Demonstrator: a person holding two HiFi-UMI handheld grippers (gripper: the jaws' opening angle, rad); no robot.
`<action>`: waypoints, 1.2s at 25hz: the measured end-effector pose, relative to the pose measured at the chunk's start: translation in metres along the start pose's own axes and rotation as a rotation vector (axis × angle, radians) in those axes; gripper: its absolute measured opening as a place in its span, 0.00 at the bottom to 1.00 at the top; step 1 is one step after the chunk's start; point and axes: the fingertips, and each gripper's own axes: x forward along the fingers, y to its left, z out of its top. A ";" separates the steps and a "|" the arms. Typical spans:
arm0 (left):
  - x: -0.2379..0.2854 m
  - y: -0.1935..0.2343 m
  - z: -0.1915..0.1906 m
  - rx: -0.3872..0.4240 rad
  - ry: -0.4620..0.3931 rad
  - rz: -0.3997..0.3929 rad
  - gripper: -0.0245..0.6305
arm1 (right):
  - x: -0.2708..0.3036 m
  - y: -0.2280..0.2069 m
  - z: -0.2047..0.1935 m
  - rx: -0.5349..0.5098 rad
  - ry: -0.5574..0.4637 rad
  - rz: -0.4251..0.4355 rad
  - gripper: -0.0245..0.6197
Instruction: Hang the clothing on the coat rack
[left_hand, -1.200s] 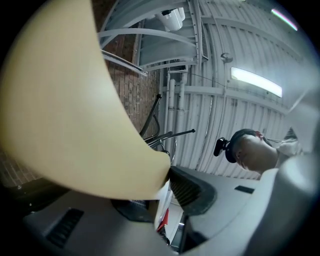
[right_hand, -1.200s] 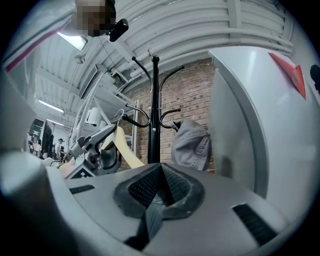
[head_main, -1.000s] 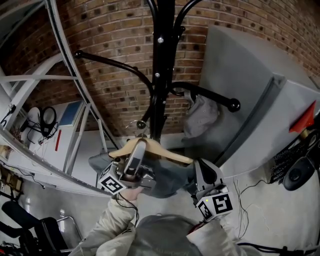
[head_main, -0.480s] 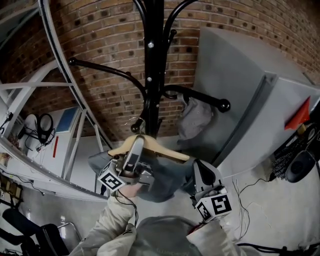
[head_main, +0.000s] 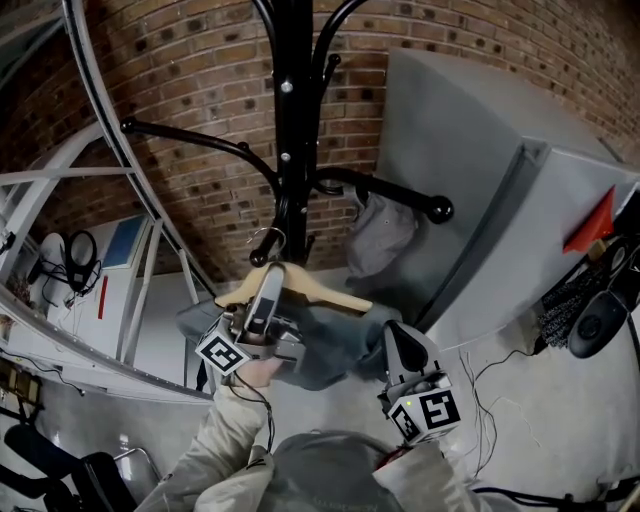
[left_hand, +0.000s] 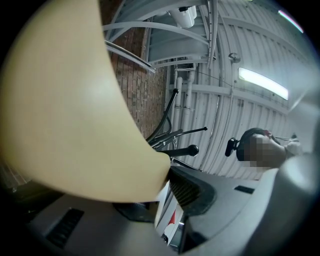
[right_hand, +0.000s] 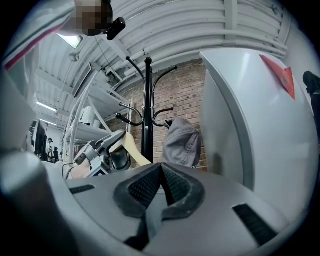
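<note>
A black coat rack stands before me, with a grey cap hanging from its right arm. My left gripper is shut on a wooden hanger, whose metal hook sits just left of the pole's base. A grey-blue garment drapes from the hanger. My right gripper is at the garment's right edge, its pads closed with a strip of cloth between them. In the left gripper view the hanger fills the frame against one pad. The right gripper view shows the rack and cap.
A large grey cabinet stands close on the right of the rack. The brick wall is behind it. White metal framing curves down the left side. Cables lie on the floor at the right.
The rack has drifted left and up in the head view. The hanger and both grippers have risen slightly with it. Both grips look unchanged.
</note>
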 end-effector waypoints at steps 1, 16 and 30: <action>0.000 0.002 0.000 0.003 0.001 0.002 0.19 | 0.000 -0.001 -0.001 0.002 0.001 -0.002 0.08; -0.003 0.022 -0.007 0.009 0.024 0.053 0.19 | 0.005 -0.005 -0.009 0.010 0.023 0.001 0.08; -0.008 0.036 -0.012 -0.015 -0.009 0.072 0.19 | 0.005 -0.020 -0.018 0.028 0.031 0.017 0.08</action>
